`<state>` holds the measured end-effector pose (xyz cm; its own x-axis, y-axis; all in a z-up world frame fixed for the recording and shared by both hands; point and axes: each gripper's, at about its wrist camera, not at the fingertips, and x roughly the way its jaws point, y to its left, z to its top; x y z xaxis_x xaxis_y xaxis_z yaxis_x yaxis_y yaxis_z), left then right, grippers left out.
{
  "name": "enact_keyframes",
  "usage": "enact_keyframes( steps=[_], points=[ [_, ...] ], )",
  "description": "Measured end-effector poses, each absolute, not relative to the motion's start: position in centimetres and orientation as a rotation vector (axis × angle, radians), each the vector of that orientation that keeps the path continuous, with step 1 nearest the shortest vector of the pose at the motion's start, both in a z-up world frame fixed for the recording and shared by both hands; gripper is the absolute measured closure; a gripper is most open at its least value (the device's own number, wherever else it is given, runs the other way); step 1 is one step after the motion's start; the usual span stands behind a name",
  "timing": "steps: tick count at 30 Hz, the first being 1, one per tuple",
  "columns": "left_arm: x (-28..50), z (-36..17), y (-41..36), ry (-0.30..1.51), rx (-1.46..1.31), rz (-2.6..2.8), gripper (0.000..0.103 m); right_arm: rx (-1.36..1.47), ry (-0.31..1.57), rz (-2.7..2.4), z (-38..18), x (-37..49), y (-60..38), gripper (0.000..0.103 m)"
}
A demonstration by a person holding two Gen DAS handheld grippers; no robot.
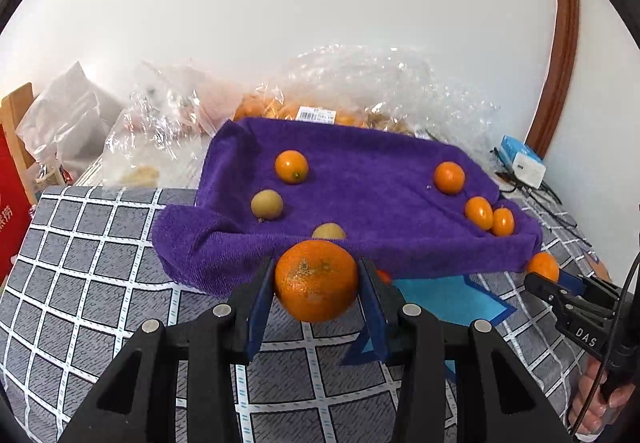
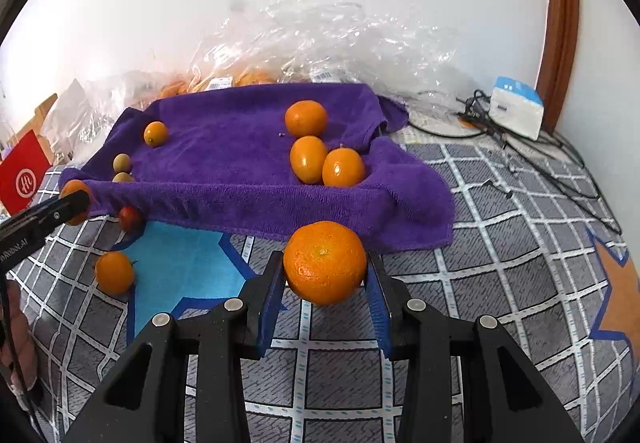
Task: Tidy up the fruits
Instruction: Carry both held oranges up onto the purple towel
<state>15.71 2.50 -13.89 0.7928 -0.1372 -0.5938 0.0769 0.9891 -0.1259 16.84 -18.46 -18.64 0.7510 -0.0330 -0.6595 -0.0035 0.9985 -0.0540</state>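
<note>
Over the checked cloth point(image 1: 100, 243), both tongs point(image 1: 316, 283) point(image 2: 325, 273) each grasp an orange point(image 1: 316, 281) point(image 2: 325, 262).

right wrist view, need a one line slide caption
Right gripper holds an orange before the purple towel scattered with fruit.

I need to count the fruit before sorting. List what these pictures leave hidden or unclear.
- Left wrist view: a yellowish fruit is half hidden behind the purple towel fold.
- Left wrist view: the small red fruit is nearly covered by the left gripper finger.
- Both views: fruit in the plastic bags is blurred by crinkled film; no count possible.
- Right wrist view: the orange patch is cut by the edge.
</note>
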Motion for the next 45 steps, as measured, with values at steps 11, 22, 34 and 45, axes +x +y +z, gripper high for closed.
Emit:
enact_keyframes(
  steps=[11, 22, 34, 45],
  points=[
    [14.7, -12.7, 3.5, 0.527, -0.105, -0.049, 0.063, -0.049, 0.712, 0.015, -17.5, 17.0, -18.1, 0.064],
    [14.3, -12.3, 4.9, 0.498, -0.162, -0.027, 0.063, -0.002, 0.677, 0.019, -14.6, 16.5, -18.1, 0.064],
    [14.5, -12.4, 7.2, 0.495, -0.264, -0.003, 0.063, 0.038, 0.641, 0.022, -12.9, 16.0, -19.3, 0.064],
    [14.2, -11.3, 8.0, 0.476, -0.287, 0.006, 0.063, 0.039, 0.624, 0.008, -12.1, 16.1, -20.2, 0.064]
  ],
)
